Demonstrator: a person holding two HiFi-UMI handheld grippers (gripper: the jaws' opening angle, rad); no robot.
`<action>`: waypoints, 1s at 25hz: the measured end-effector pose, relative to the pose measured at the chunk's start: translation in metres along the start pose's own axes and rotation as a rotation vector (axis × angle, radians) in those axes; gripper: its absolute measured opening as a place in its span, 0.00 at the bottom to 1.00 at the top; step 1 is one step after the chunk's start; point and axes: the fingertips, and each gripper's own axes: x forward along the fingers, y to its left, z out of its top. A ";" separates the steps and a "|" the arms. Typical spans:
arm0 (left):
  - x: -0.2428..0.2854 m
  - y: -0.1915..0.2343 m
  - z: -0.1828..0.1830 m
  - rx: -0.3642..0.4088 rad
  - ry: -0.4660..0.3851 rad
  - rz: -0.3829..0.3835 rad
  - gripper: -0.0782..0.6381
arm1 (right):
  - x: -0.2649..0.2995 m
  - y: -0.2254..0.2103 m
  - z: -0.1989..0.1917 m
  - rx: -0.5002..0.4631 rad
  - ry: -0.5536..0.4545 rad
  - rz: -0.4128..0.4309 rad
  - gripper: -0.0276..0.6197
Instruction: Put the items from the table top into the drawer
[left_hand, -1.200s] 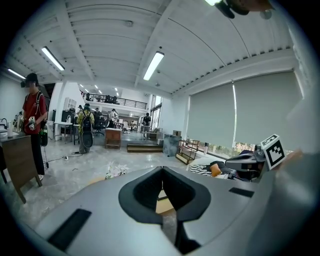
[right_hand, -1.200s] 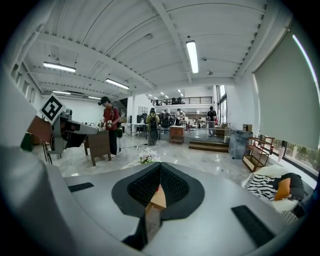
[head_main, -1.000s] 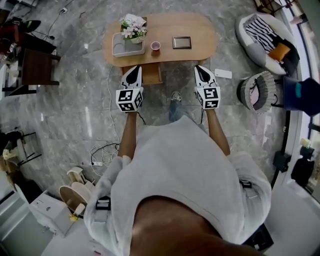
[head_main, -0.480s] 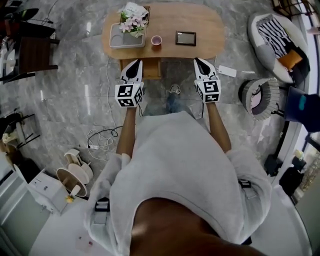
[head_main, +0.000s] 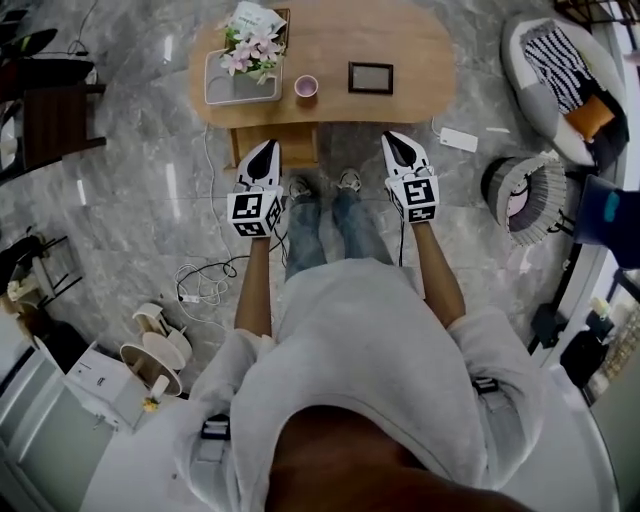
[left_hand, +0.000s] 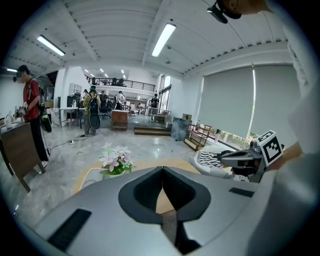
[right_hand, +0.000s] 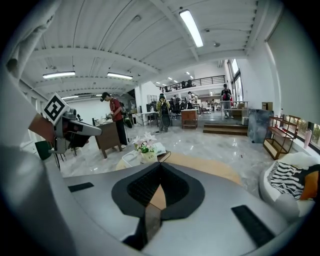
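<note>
An oval wooden table carries a white tray with a pot of pink flowers, a small pink cup and a dark framed picture. A wooden drawer unit sits under its near edge. My left gripper and right gripper hang side by side just short of the table, both shut and empty. In the left gripper view the shut left gripper points at the flowers. The right gripper faces the table.
A white lounge seat with a striped cushion and a round basket stand to the right. Cables lie on the marble floor at the left, near a dark side table. Several people stand far off.
Both grippers have sunk and come nearer the table's front edge, still shut. The person's legs and shoes now show between them.
</note>
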 end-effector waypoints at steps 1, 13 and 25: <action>0.008 0.003 -0.006 -0.001 0.003 -0.004 0.13 | 0.006 -0.002 -0.007 0.002 0.007 -0.003 0.08; 0.073 0.024 -0.123 -0.048 0.047 -0.068 0.13 | 0.079 0.009 -0.135 -0.020 0.163 0.016 0.08; 0.084 0.065 -0.219 -0.102 0.070 -0.038 0.13 | 0.142 0.042 -0.218 -0.061 0.224 0.090 0.08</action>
